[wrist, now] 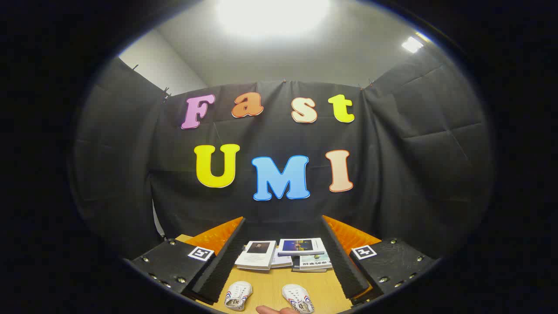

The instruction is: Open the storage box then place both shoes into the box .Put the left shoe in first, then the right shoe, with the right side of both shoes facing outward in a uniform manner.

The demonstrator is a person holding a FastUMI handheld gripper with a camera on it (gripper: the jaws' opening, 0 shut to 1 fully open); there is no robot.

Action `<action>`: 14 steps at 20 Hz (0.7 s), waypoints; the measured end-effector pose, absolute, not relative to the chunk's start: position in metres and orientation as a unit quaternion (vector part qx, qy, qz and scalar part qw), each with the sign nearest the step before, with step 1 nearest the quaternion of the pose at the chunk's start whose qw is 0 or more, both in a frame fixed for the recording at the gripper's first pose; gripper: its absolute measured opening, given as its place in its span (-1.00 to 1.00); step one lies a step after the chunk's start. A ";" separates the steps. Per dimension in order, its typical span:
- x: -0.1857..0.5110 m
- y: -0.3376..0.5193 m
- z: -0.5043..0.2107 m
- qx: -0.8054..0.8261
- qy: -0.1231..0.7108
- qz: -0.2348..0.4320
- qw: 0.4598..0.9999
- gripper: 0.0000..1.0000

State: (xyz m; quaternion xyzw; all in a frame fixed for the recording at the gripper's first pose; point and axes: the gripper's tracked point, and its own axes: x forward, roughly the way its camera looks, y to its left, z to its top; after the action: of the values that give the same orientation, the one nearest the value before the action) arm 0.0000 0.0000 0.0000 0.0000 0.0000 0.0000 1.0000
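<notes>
In the gripper view, the tongs are wide open and hold nothing, with their two black ridged fingers spread at the bottom of the frame. Two small white cloth shoes with red and blue stripes lie low between them on the light wooden worktop: one shoe at lower left, the other shoe at lower right. Both toes point away from the tongs. A fingertip shows at the bottom, just beside the right one. A pile of thin books lies beyond. I cannot tell where the box is.
</notes>
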 end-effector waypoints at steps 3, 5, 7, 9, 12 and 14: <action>0.005 0.003 -0.004 0.001 0.000 0.008 1.000 0.98; 0.010 0.001 -0.005 -0.003 -0.003 0.008 1.000 0.98; 0.015 0.004 -0.009 -0.012 -0.003 0.012 1.000 0.98; 0.020 0.008 -0.009 -0.013 -0.004 0.019 1.000 0.98; 0.024 0.014 -0.013 -0.011 -0.001 0.029 1.000 0.98; 0.026 0.017 -0.019 -0.011 0.005 0.033 0.999 0.98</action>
State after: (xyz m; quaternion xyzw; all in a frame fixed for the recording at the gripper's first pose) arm 0.0256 0.0169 -0.0192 -0.0108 0.0055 0.0333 0.9994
